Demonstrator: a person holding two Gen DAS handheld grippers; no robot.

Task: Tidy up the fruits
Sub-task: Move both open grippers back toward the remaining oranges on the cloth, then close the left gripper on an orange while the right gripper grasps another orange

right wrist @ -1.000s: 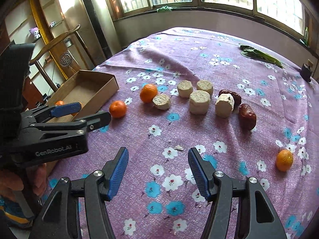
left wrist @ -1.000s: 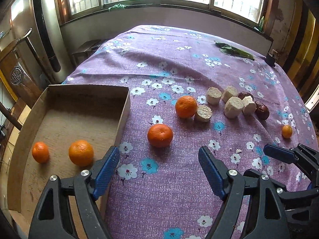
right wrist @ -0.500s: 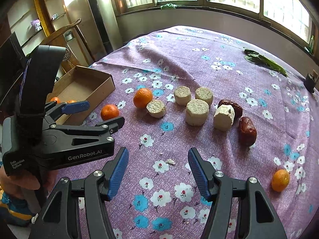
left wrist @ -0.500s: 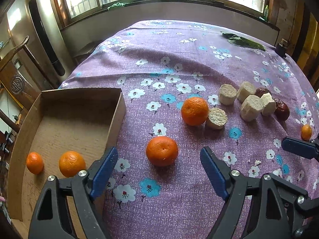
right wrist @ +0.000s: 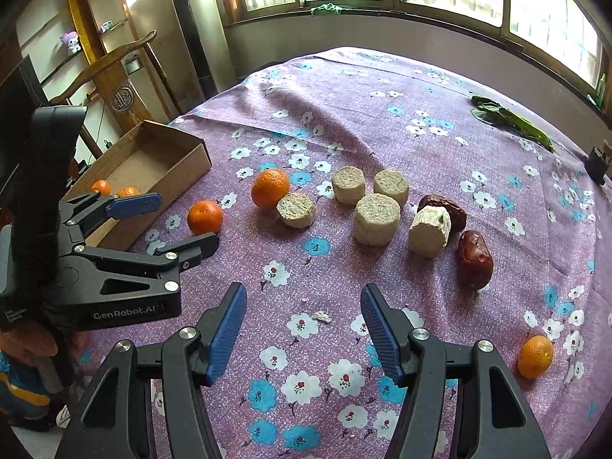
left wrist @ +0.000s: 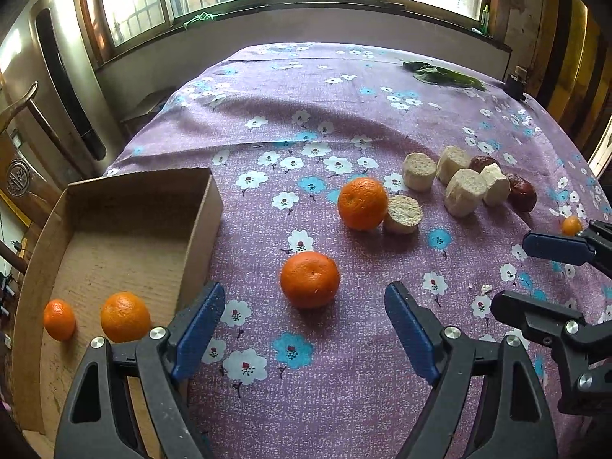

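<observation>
A cardboard box (left wrist: 114, 229) at the table's left edge holds two oranges (left wrist: 125, 316), one of them smaller (left wrist: 59, 319). On the purple flowered cloth lie a near orange (left wrist: 310, 279), a farther orange (left wrist: 362, 202) and a tiny orange (right wrist: 535, 355) at the right. My left gripper (left wrist: 303, 290) is open, and the near orange lies just ahead between its blue pads, untouched. In the right wrist view the left gripper (right wrist: 183, 222) hangs beside that orange (right wrist: 204, 216). My right gripper (right wrist: 303, 294) is open over bare cloth, nothing between its fingers.
Several pale cylindrical chunks (right wrist: 376, 218) and two dark red dates (right wrist: 475, 258) lie mid-table. A green leaf (left wrist: 447, 76) and a small dark object (left wrist: 516, 86) sit at the far right. A wooden chair (right wrist: 114, 76) stands left of the table. A hand (right wrist: 26, 344) holds the left gripper.
The left gripper has edged forward and rolled slightly, so the near orange now looks larger and sits between its tips. Its jaws stand a little wider. The right gripper has barely moved.
</observation>
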